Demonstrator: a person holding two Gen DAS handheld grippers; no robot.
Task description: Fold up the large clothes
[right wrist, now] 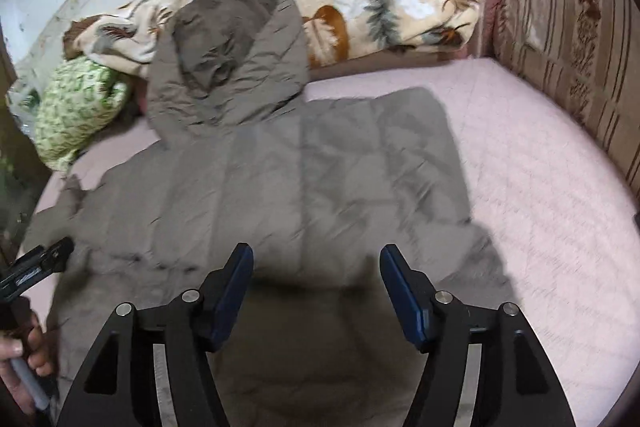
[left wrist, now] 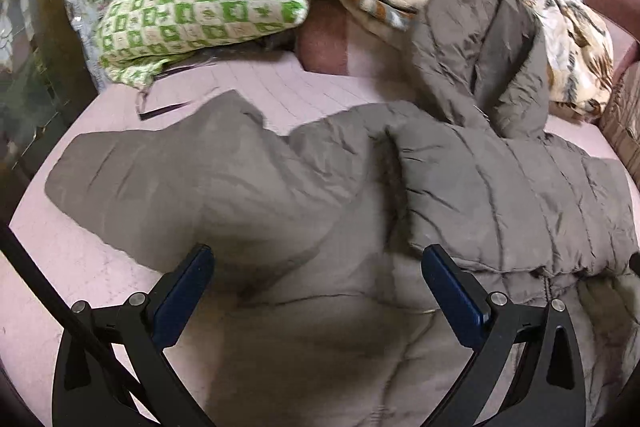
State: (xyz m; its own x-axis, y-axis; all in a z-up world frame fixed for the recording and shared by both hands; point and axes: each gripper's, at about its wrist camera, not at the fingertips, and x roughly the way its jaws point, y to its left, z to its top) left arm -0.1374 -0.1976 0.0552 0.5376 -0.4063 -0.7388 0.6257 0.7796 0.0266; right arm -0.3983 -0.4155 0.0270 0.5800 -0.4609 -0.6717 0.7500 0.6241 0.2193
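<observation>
Both angled down over grey jacket [right wrist: 304,171]; left gripper [left wrist: 316,267] spread, empty; right gripper [right wrist: 316,267] spread, empty.

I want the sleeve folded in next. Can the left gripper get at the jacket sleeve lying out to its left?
Probably yes. The left gripper hovers over the jacket with jaws open and empty, and the sleeve lies flat on the pink bedcover, nothing covering it.

No readable text, label, brand, number or sign anywhere in either view.
</observation>
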